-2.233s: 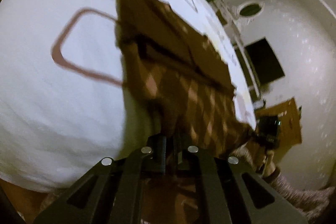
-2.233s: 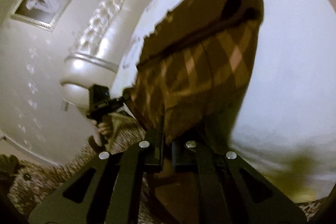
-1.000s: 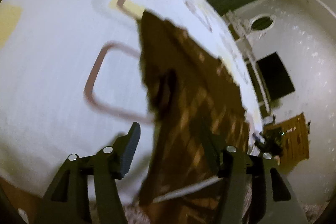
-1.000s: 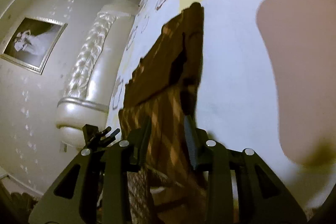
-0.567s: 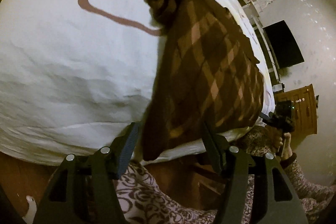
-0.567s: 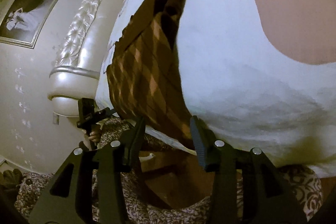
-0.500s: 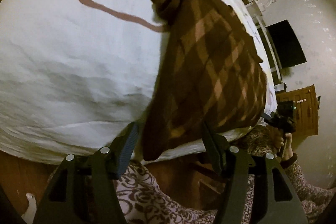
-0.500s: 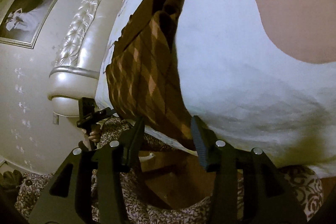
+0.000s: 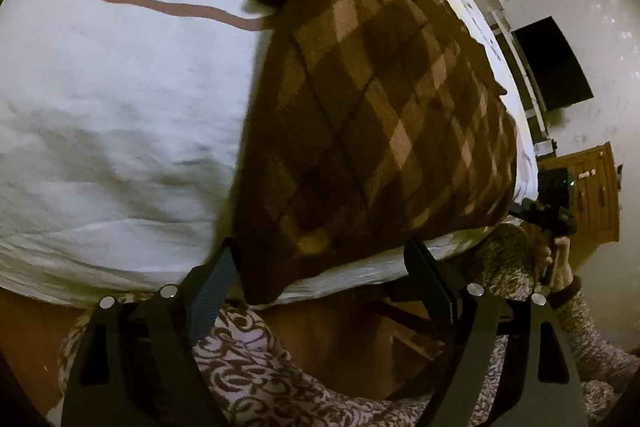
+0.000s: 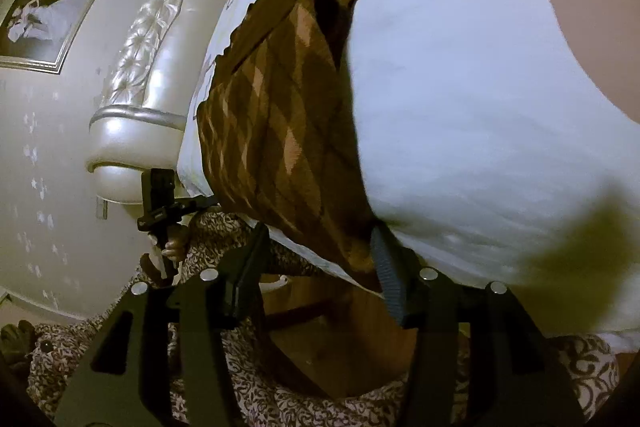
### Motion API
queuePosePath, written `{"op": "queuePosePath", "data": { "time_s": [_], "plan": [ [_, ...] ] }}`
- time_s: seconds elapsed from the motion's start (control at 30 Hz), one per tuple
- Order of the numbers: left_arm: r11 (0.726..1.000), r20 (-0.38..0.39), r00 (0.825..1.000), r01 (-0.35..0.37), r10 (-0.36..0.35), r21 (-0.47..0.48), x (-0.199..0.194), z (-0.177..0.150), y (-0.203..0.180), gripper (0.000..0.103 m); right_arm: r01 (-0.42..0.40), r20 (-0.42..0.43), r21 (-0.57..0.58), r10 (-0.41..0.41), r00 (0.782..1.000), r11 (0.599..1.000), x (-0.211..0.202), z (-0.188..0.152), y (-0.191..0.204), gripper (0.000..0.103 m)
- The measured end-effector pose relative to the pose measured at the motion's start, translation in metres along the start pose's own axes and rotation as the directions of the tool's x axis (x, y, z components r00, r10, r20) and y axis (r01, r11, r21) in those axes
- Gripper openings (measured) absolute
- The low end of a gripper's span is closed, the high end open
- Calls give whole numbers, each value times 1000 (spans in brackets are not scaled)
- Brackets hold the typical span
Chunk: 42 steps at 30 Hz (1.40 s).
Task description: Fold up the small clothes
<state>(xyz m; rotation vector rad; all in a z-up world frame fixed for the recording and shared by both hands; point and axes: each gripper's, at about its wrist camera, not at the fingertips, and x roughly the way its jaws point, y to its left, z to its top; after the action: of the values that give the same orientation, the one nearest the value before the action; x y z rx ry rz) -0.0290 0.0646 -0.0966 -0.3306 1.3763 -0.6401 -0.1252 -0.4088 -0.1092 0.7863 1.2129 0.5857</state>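
brown checked cloth (image 9: 372, 131) flat on bed (image 9: 120, 115) | left gripper (image 9: 320, 267) jaws just opened wide, corner between, not pinched | right gripper (image 10: 320, 255) same

brown argyle garment (image 9: 372, 115) with tan diamonds on white bedsheet (image 9: 120, 99) with a maroon outline.

The garment (image 9: 372, 115) lay on the bed (image 9: 120, 99), its near corner hanging over the bed's front edge. The headboard (image 10: 140, 75) stood at the bed's left end, a cabinet (image 9: 592, 191) beyond its right end.
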Motion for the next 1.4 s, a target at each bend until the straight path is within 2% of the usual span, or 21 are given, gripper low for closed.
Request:
{"op": "queuePosePath", "data": {
  "time_s": [0.07,0.17,0.27,0.3,0.33,0.5,0.57,0.6,0.63,0.77,0.83,0.97,1.03,1.1,1.17,1.23,1.3,1.4],
  "plan": [
    [1000,4,1000,-1,1,-11,0,0,1,82,-1,-8,-3,1,1000,1000,2,1,1,54],
    [1000,8,1000,-16,17,-19,0,0,3,75,-1,-9,-3,1,1000,1000,3,2,2,54],
    [999,-12,999,-33,32,-23,3,-2,6,56,-4,-9,0,4,1000,1000,3,1,2,54],
    [999,-31,999,-31,30,-25,6,-3,7,44,-6,-9,0,6,1000,1000,4,1,2,54],
    [999,-37,999,-32,31,-25,7,-3,7,38,-8,-12,0,8,1000,1000,5,1,3,54],
    [997,-44,996,-71,72,13,12,-2,-3,37,-4,-29,-10,4,1000,1000,10,2,5,54],
    [996,-60,995,-84,84,5,15,-1,-1,29,5,-33,-13,-5,999,1000,13,4,6,53],
    [997,-68,995,-80,79,-9,16,0,1,19,9,-34,-15,-10,999,1000,14,4,7,52],
    [997,-70,995,-69,68,-17,16,0,1,14,14,-36,-18,-15,999,1000,14,4,7,46],
    [998,-60,997,-56,55,-11,14,-1,0,9,38,-55,-14,-38,998,999,19,3,6,23],
    [999,-45,998,-47,47,14,11,-2,-4,7,43,-61,-28,-45,997,999,20,2,9,22],
    [999,-9,1000,-19,19,44,4,-4,-8,5,47,-60,-41,-49,997,998,21,1,10,10],
    [999,-7,1000,-25,25,36,5,-3,-7,5,48,-56,-36,-50,997,998,21,1,10,9],
    [999,-15,999,-30,30,16,7,-3,-5,5,54,-58,-40,-56,997,998,20,1,10,13],
    [1000,-16,999,-31,31,4,7,-2,-3,5,88,-72,-27,-89,993,996,20,2,8,46],
    [999,-15,999,-36,36,5,7,-3,-4,5,76,-97,-8,-76,992,997,18,0,4,54],
    [999,-14,999,-38,38,5,8,-3,-4,5,89,-110,6,-88,990,996,16,-2,-2,54],
    [999,-16,999,-34,34,-2,8,-3,-4,5,62,-115,61,-55,992,996,13,-3,-14,54]
  ]
}}
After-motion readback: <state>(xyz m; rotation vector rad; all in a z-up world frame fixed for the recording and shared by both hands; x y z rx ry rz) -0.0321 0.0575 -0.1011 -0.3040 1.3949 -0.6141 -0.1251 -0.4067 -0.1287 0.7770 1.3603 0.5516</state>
